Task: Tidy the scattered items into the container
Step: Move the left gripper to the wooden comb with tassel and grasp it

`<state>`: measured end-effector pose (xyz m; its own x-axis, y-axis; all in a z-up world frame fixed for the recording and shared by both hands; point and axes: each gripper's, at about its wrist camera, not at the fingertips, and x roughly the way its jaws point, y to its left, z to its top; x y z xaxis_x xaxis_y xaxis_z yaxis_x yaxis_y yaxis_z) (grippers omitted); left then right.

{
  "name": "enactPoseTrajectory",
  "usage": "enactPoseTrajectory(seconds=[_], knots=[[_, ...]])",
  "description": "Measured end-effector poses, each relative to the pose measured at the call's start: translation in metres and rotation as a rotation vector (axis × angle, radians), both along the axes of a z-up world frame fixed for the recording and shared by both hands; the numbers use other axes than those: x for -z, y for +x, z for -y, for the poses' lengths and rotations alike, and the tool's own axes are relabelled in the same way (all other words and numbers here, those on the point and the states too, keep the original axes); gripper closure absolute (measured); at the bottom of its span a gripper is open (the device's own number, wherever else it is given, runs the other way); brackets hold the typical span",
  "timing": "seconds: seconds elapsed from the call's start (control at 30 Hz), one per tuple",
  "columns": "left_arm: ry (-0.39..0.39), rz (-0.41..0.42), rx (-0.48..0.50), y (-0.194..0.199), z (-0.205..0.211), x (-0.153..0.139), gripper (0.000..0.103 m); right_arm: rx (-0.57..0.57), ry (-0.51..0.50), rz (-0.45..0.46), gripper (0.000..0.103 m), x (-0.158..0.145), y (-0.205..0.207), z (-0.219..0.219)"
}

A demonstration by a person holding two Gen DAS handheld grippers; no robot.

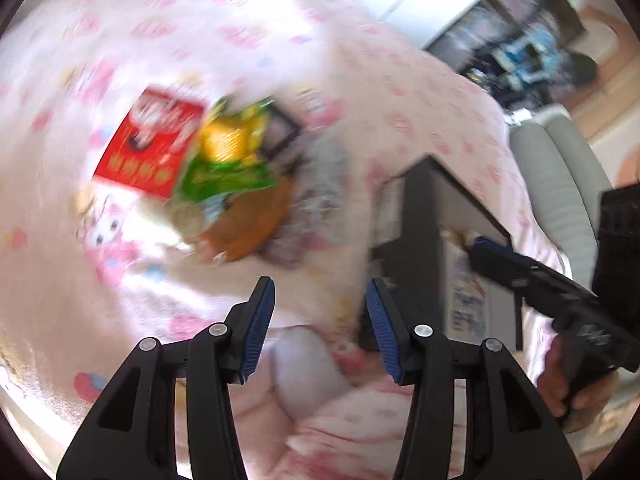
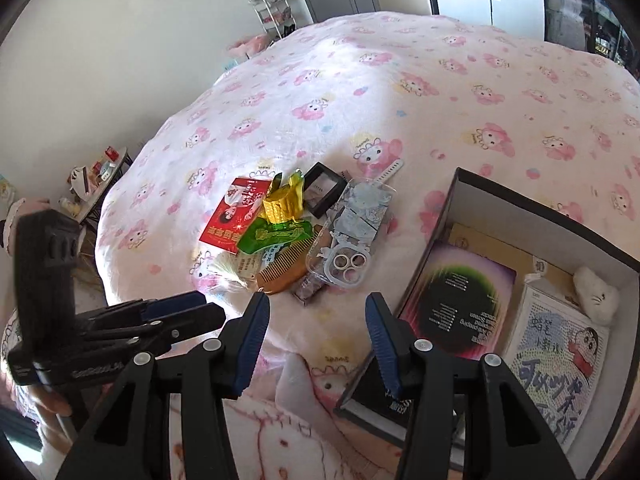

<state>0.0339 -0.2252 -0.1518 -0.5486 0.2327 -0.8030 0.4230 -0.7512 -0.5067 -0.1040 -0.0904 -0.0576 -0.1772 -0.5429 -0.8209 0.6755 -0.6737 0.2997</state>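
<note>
A pile of small items lies on the pink cartoon bedspread: a red packet (image 2: 234,210), a green and yellow snack bag (image 2: 280,216), a wooden comb (image 2: 286,266), a clear phone case (image 2: 352,232) and a small black frame (image 2: 322,190). The black box (image 2: 452,216) at the right holds a pink and black booklet (image 2: 460,304), a cartoon card (image 2: 560,352) and a white plush (image 2: 596,292). My right gripper (image 2: 316,340) is open and empty, above the bed near the box corner. My left gripper (image 1: 320,328) is open and empty; its view is blurred. The pile (image 1: 208,160) and the box (image 1: 432,248) show there too.
The bed's left edge drops to the floor, where a small table with clutter (image 2: 96,172) stands. A wire rack (image 2: 272,0) and a cabinet stand behind the bed. The left gripper also shows in the right wrist view (image 2: 180,312). A grey hose-like shape (image 1: 560,184) lies right of the box.
</note>
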Motion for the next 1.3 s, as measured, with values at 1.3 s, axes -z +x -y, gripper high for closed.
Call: enactPoseTrajectory(seconds=[1.3], knots=[[0.169, 0.101, -0.166, 0.044, 0.079, 0.107, 0.064, -0.398, 0.279, 0.358, 0.057, 0.120, -0.047, 0.157]])
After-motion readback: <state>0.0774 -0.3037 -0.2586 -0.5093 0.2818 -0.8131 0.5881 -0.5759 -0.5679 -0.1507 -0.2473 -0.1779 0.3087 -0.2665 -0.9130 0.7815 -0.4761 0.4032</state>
